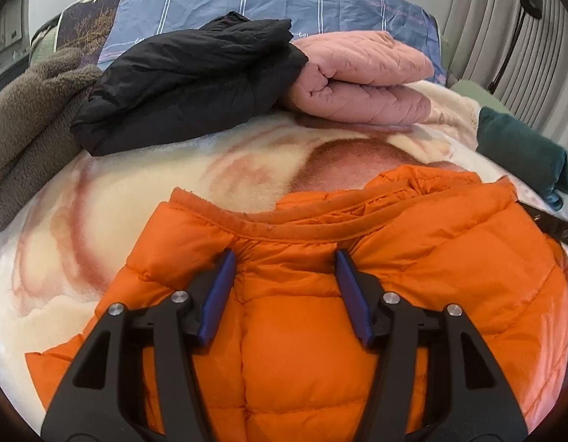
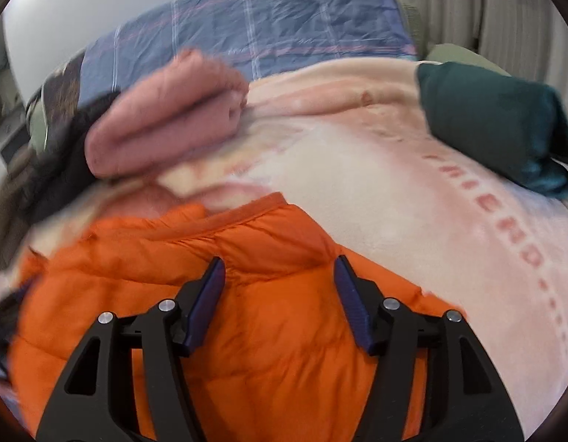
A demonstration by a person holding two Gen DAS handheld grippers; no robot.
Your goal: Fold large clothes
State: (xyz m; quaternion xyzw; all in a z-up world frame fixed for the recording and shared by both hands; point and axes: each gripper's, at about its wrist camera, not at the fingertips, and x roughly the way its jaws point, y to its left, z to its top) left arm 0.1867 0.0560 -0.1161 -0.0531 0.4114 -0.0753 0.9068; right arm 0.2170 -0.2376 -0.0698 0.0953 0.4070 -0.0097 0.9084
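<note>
So, left gripper (image 1: 282,258): your fingers spread, gripping nothing
right gripper (image 2: 278,263): same
orange puffer jacket (image 1: 302,331): on the bed (image 1: 99,202)

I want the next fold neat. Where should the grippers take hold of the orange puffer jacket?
My judgement: grip the orange puffer jacket along its ribbed far edge, one gripper toward each end, coming from the near side over the body. That edge is a thin raised band; the quilted panels are too puffy to pinch.

— What's spread underneath?
— A cream blanket (image 1: 99,199) with pink swirls and faded red lettering (image 2: 505,228).
— And at the back?
— A blue plaid sheet (image 1: 247,0), pale ribbed curtains (image 1: 468,18), and possibly a black lamp stand (image 1: 514,44); it's small.
</note>
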